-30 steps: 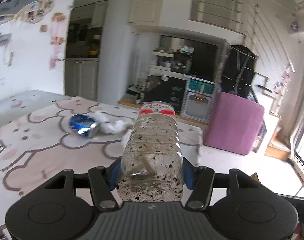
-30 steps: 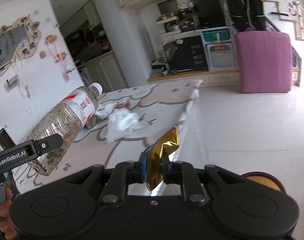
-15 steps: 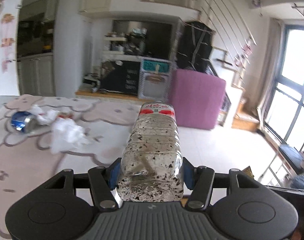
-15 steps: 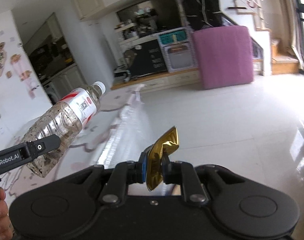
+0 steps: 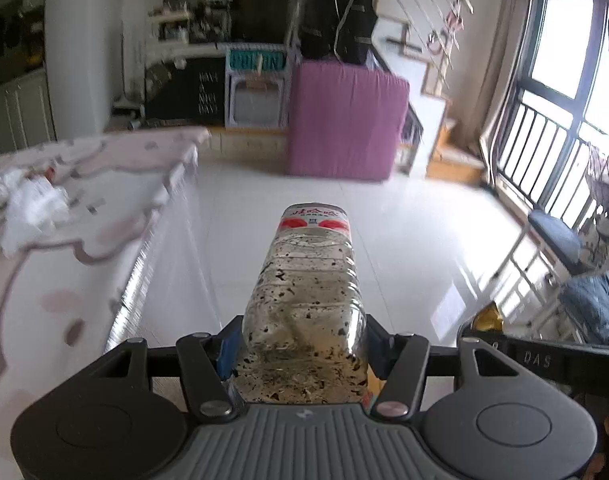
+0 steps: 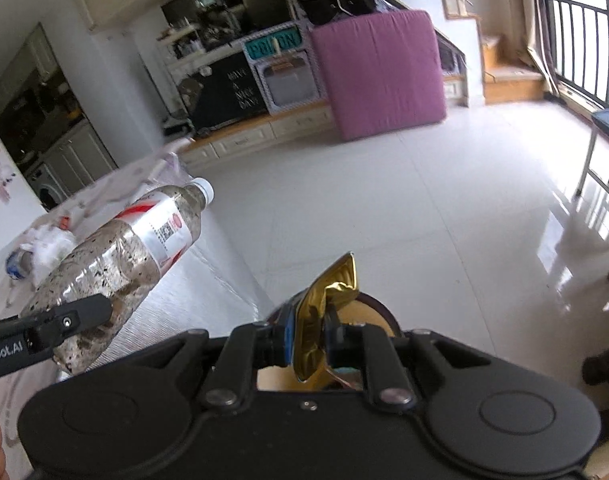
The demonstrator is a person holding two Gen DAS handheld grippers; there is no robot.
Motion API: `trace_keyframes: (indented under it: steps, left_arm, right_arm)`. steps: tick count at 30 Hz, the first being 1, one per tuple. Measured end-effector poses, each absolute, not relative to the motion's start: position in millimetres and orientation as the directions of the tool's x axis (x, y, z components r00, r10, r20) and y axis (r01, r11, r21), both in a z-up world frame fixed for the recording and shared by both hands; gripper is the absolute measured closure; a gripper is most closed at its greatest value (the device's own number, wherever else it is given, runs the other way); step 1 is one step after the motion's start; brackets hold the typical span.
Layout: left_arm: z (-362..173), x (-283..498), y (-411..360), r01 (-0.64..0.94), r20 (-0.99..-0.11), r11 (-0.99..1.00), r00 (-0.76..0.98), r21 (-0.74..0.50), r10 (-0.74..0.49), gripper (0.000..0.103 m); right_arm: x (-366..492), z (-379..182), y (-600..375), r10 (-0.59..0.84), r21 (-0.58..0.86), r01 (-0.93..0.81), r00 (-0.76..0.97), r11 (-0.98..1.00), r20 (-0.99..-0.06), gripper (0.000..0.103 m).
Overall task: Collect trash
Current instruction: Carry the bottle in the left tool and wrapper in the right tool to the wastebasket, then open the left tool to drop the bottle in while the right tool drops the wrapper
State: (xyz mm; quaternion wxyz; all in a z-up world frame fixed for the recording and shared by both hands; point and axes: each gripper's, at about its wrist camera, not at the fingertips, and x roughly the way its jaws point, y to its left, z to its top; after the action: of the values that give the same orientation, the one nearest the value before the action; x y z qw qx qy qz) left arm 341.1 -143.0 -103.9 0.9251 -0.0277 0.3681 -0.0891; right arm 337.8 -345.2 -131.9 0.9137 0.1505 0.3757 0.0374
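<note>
A dirty clear plastic bottle (image 5: pixel 304 300) with a red and white label sticks out forward from my left gripper (image 5: pixel 300 348), which is shut on its lower body. The right wrist view has the same bottle (image 6: pixel 116 264) at the left, tilted up over the table edge. My right gripper (image 6: pixel 308 340) is shut on a crumpled gold foil wrapper (image 6: pixel 328 300). Below that wrapper shows part of a round dark-rimmed container (image 6: pixel 378 312), mostly hidden by the gripper. White crumpled tissues (image 5: pixel 32 204) and a blue can (image 6: pixel 16 264) lie on the table.
The table (image 5: pixel 64 300), under a pink and white cartoon cloth, fills the left side. White tiled floor (image 5: pixel 404 240) lies ahead. A purple mattress (image 5: pixel 344 120) leans against the far cabinets. A padded bench (image 5: pixel 552 236) and a railed window (image 5: pixel 544 140) are at the right.
Both grippers have swung right, away from the table and out over the floor, and tipped downward. The tissues and can slid to the left edge. Both grips are unchanged.
</note>
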Motion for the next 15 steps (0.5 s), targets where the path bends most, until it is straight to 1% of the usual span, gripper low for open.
trace_keyframes:
  steps: [9,12,15]
  left_arm:
    - [-152,381,-151,0.136,-0.816,0.984,0.551,-0.118,-0.174,0.043]
    - [-171,399,-155,0.149,-0.864,0.980,0.467,-0.132,-0.187,0.043]
    - [-195,420,-154,0.126,-0.914,0.979,0.355,-0.159,-0.194,0.043]
  right_arm:
    - [356,-170,-366,0.153,0.292,0.119,0.637,0.949,-0.756,0.088]
    - [366,-184,-368,0.162,0.297,0.132,0.600,0.946,-0.783,0.088]
    - [378,-198,-368,0.179,0.307,0.138,0.566,0.942,-0.804,0.088]
